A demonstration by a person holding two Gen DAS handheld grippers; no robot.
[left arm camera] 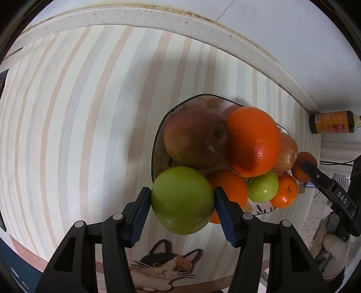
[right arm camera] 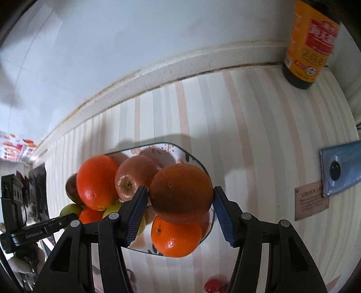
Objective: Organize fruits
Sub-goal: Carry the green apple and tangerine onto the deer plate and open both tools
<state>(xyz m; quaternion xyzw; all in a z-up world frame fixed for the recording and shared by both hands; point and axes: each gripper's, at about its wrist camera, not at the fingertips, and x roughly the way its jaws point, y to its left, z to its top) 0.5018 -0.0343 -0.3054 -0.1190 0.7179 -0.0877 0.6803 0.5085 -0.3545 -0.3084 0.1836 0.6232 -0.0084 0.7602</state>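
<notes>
A patterned plate (left arm camera: 203, 100) on the striped tablecloth holds a pile of fruit: a red apple (left arm camera: 194, 137), a big orange (left arm camera: 253, 140), a small green apple (left arm camera: 262, 186) and small oranges. My left gripper (left arm camera: 181, 202) is shut on a large green apple (left arm camera: 182, 200) at the plate's near edge. In the right wrist view, my right gripper (right arm camera: 180, 202) is shut on an orange (right arm camera: 180, 193) held over the plate (right arm camera: 194, 157), above another orange (right arm camera: 176, 236). A red apple (right arm camera: 135, 178) and a big orange (right arm camera: 98, 182) lie behind it.
A dark sauce bottle (right arm camera: 310, 42) stands by the wall at the back right; it also shows in the left wrist view (left arm camera: 331, 121). A blue phone (right arm camera: 340, 169) and a small printed card (right arm camera: 311, 202) lie right of the plate. A raised white ledge (left arm camera: 135, 15) borders the table.
</notes>
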